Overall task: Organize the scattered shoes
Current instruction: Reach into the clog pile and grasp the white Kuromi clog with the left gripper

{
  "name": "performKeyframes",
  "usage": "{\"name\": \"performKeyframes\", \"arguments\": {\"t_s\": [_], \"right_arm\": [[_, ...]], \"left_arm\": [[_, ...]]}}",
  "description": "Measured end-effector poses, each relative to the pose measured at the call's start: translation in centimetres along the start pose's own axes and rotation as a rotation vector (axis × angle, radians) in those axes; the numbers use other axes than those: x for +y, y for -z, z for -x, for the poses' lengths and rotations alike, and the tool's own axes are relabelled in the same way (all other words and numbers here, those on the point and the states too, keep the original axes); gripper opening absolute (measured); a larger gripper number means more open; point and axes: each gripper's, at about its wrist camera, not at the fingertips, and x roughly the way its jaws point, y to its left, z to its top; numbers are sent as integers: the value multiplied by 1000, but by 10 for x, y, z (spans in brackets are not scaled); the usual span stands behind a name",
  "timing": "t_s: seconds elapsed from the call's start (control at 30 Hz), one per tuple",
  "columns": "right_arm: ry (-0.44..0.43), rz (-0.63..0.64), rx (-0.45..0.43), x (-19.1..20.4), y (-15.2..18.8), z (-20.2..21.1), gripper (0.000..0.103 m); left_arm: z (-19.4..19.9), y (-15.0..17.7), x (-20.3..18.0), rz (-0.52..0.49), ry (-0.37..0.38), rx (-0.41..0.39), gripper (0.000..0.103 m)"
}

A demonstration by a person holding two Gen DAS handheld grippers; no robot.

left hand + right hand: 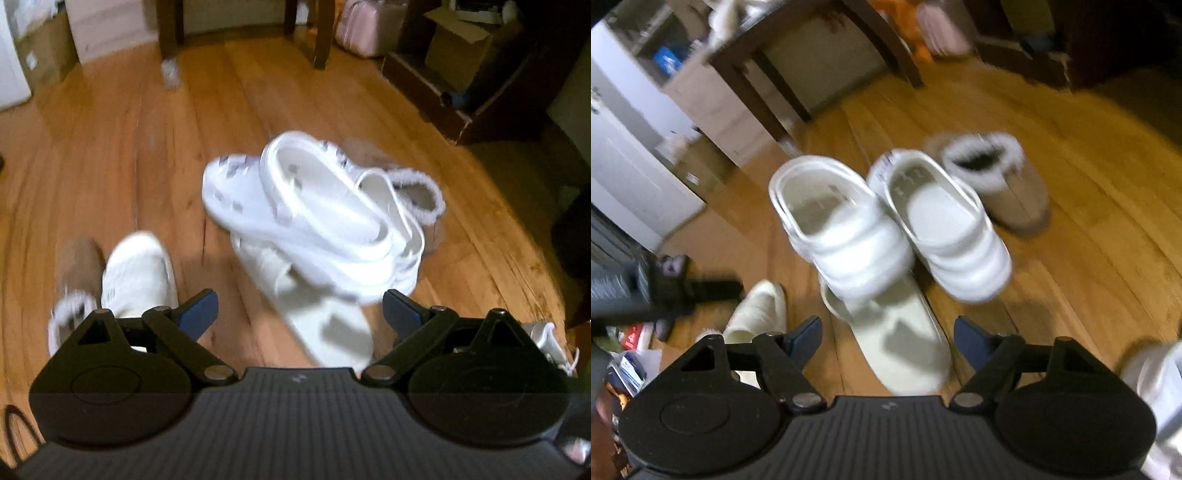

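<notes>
Shoes lie scattered on a wooden floor. Two white clogs (314,210) lean on each other in a heap over a cream slide sandal (325,325). In the right wrist view the two clogs (842,229) (942,225) stand side by side over the sandal (901,343). A tan fur-lined slipper (1001,177) sits behind them; it shows in the left view (417,192). A white sneaker (136,273) and another tan slipper (74,280) lie left. My left gripper (300,314) is open above the sandal. My right gripper (888,338) is open above the sandal too.
Dark chair legs (321,33) and a cardboard box (469,48) stand at the back. A dark wooden step (454,107) is at back right. A white cabinet (624,155) and clutter (631,354) are at the left. Another white shoe (1156,384) lies at the right edge.
</notes>
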Motion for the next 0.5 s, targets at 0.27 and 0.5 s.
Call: {"name": "performKeyframes", "arguments": {"t_s": [0.27,0.5], "right_arm": [[25,20,15,-16,6,-4,86],[36,41,26,-19,2,-23,93]], "left_arm": [[-45,-20,-14,33,-95,-47,92],[-71,-34,-17,12,-157,-103,92]]}}
